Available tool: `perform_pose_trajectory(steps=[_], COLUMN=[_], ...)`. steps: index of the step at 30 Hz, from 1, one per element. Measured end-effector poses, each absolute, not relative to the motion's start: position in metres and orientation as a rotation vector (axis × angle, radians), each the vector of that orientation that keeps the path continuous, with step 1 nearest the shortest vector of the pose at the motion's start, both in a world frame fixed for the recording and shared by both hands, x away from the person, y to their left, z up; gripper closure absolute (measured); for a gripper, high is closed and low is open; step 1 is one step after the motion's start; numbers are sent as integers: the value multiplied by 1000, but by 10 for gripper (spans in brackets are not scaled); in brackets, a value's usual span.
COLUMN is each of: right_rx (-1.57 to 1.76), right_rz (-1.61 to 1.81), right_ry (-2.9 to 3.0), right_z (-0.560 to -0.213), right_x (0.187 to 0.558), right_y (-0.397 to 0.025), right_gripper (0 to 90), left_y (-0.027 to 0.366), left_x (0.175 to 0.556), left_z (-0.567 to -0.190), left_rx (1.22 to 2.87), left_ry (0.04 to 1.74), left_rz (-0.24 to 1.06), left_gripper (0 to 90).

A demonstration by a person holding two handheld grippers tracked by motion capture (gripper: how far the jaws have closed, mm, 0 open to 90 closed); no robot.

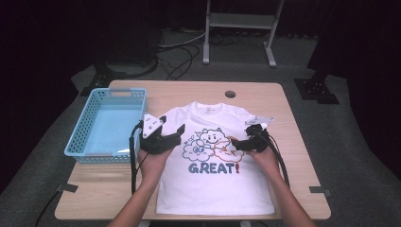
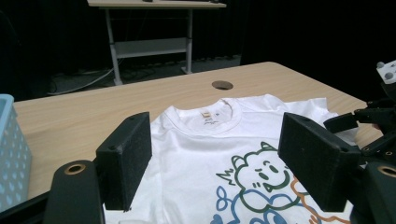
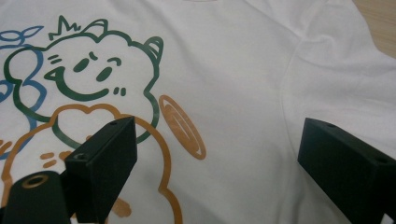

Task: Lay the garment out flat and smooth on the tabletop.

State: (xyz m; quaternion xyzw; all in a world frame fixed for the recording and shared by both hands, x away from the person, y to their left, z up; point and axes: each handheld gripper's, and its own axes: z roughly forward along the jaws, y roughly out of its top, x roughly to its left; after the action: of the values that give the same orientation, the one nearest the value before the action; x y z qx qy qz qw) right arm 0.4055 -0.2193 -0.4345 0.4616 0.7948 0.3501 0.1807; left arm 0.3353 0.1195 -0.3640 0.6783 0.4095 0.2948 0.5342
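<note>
White T-shirt (image 1: 215, 175) flat on the surface (image 1: 293, 109), collar far, hem near, long axis running away. Left hand-held gripper (image 1: 171, 128) and right hand-held gripper (image 1: 246, 135) both open, empty, hovering over chest print; sleeves just outboard of each.

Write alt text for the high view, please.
A white T-shirt printed with cartoon clouds and GREAT! lies flat on a wooden table, with the open left gripper and right gripper above its chest. A light blue basket sits left.
</note>
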Motion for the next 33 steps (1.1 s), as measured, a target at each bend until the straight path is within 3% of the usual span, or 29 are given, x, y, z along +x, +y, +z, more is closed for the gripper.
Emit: perform_pose_trajectory(steps=[20,33], right_rx=[1373,1383], right_rz=[938,1000], right_ry=[2173,2152], right_z=[-442,-424], right_x=[424,397], right_y=[-224,-248], right_gripper=[138,97], left_y=[114,124], left_x=[345,328], left_z=[-369,-371], left_rx=[1627,1629], left_ry=[978,965], left_rz=[676,667], left_gripper=[219,203])
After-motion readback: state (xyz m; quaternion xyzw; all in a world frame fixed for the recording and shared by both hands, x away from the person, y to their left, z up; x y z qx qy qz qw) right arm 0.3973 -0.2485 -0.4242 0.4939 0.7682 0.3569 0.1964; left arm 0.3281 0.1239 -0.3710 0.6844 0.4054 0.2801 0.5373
